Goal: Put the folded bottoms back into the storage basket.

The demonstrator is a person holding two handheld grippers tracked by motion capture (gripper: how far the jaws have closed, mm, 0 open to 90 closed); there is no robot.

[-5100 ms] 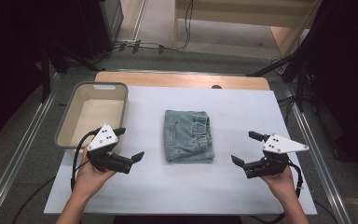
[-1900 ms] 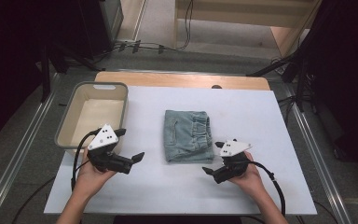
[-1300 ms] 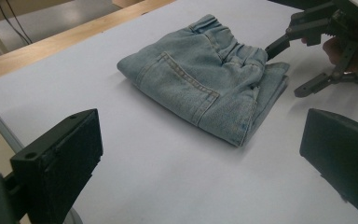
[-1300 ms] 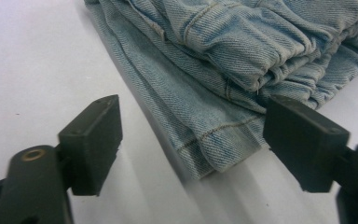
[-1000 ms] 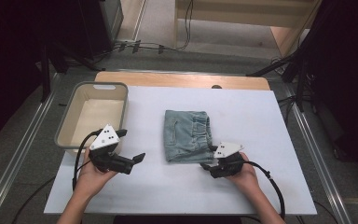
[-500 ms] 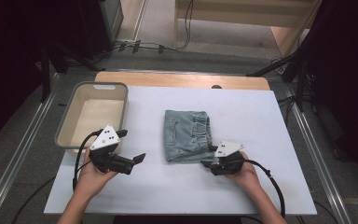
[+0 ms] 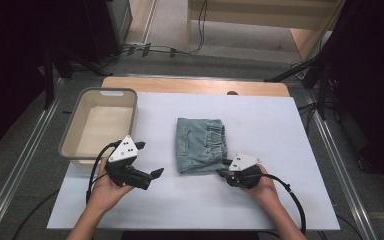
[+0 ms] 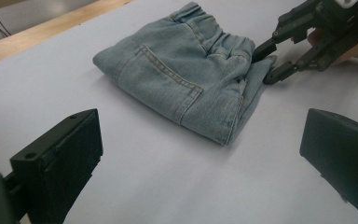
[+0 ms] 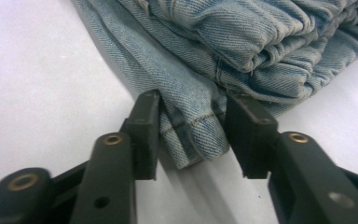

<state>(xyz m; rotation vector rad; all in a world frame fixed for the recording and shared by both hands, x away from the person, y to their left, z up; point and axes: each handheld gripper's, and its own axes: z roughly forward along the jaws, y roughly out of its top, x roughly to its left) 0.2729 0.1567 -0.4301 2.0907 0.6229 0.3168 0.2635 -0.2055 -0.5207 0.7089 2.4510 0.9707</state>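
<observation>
R claw (image 7: 223, 173) moved in, closing astride shorts (image 7: 199, 144) corner; L claw (image 7: 149, 161) apart.

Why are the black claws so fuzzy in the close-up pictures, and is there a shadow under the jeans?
Right gripper view: the right gripper sits too near the lens, so it blurs; the jeans look sharp, with a dark shadow beneath their corner. Left gripper view: the near jaws blur too. High view: even, soft light.

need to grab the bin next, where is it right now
In the high view the bin sits at the table's left edge, left of the folded jeans and just beyond the left gripper.
</observation>
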